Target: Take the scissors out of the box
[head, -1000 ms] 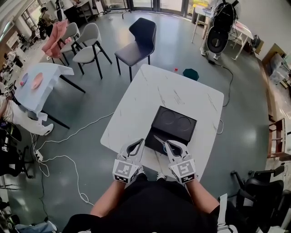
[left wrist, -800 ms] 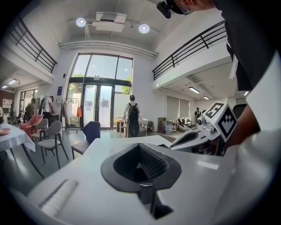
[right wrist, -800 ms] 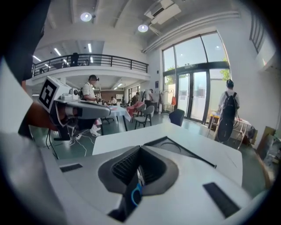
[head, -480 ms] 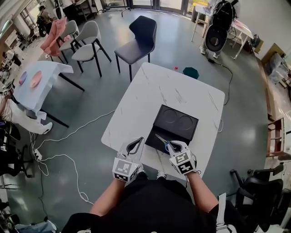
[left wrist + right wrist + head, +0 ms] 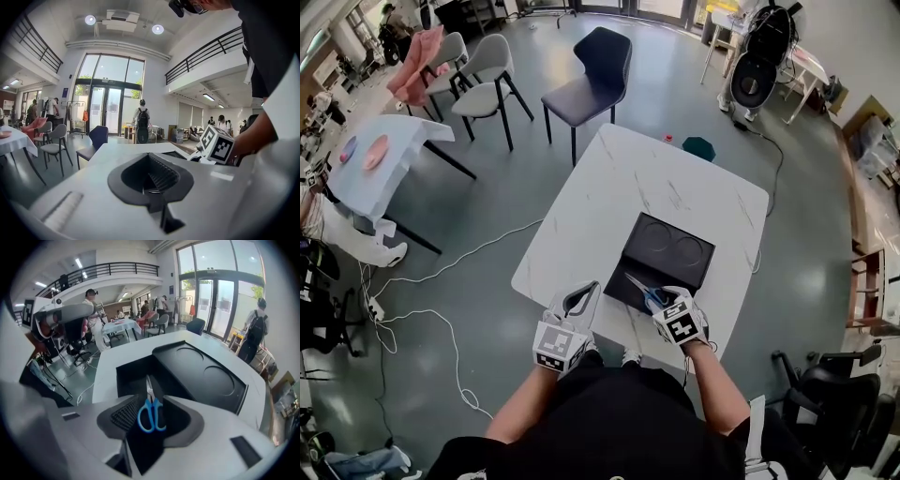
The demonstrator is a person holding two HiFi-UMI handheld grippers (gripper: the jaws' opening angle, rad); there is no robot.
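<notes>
Jaws on the right gripper (image 5: 150, 404) just got opened around blue-handled steel scissors (image 5: 151, 414) at the black rectangular box (image 5: 201, 376); left gripper's (image 5: 150, 161) are pressed together.

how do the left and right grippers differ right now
The left gripper has its jaws together and empty; the right gripper has just been opening its jaws, with blue scissors loose between them. The left points roughly level; the right tips down at the black box. Both hover at the table's near edge.

left gripper (image 5: 151, 174) jaws pressed together with nothing in them, over a white table (image 5: 119, 152), right gripper (image 5: 212, 148) off to the right, dark chair (image 5: 96, 141), backpack person (image 5: 142, 125) by the glass doors
</notes>
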